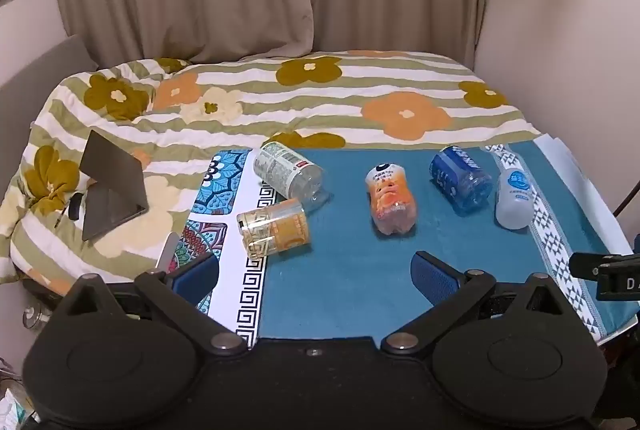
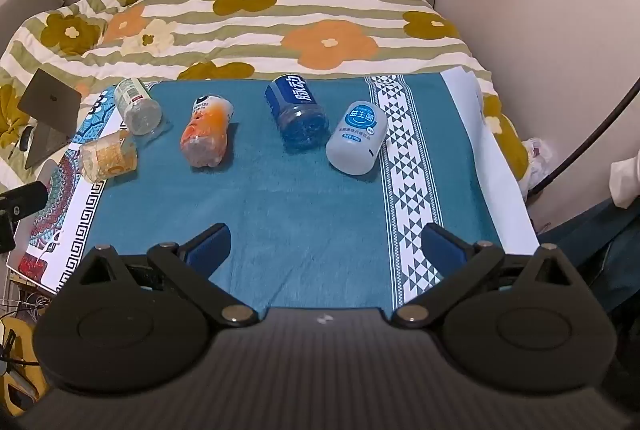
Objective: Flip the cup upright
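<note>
Here both grippers hover wide and empty: left gripper [image 1: 314, 272], right gripper [image 2: 326, 244]. Beyond, five cups lie tipped on the blue cloth [image 2: 280, 197]; nearest the left is the yellow cup [image 1: 275, 232], its axis running crosswise.

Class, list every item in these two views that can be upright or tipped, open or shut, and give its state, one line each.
green-label cup: on its side
yellow cup: on its side, touching the green-label one
orange cup: on its side
blue cup: on its side
white cup: on its side
laptop: lid open
left gripper: open, empty
right gripper: open, empty
</note>
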Tool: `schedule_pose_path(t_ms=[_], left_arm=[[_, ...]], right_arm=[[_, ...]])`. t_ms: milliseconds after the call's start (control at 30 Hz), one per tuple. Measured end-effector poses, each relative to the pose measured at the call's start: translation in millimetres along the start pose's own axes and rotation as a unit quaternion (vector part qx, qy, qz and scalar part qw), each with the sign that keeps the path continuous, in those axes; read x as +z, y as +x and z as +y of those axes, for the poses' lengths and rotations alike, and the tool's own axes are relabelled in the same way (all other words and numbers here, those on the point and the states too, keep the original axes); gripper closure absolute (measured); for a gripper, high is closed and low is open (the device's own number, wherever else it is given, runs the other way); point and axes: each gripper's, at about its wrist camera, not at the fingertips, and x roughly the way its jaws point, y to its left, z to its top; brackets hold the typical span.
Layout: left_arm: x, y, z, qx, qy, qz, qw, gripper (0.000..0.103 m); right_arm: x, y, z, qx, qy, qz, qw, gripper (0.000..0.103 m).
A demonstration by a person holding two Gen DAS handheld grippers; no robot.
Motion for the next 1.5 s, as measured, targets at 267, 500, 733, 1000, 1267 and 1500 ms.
schedule_pose_path(t_ms=[267, 500, 733, 1000, 1267, 1500], left_arm=[[5, 6, -2, 0.004, -0.002, -0.002, 1.0, 0.0], [4, 1, 3, 0.004, -0.008, -0.006, 0.9999, 0.0], [6, 3, 3, 0.007, -0.006, -0.008, 0.9999, 0.0], [7, 2, 4, 0.007, -0.008, -0.009, 0.9999, 0.0], [8, 2, 3, 0.009, -0.008, -0.008, 0.9999, 0.0], [7, 0, 2, 0.01, -0.012, -0.008, 0.9998, 0.0]], right_arm=[[1, 4, 3, 0.003, -0.002, 0.0, 1.0, 0.0], [4, 4, 1, 0.002, -0.002, -0.002, 1.0, 0.0], [5, 4, 0, 0.002, -0.001, -0.001, 1.0, 0.0], [5, 4, -1, 0.002, 0.003, 0.0, 1.0, 0.0], [4, 6, -2, 0.006, 0.003, 0.003, 1.0, 0.0], [4, 7, -2, 0.009, 0.004, 0.004, 1.0, 0.0]])
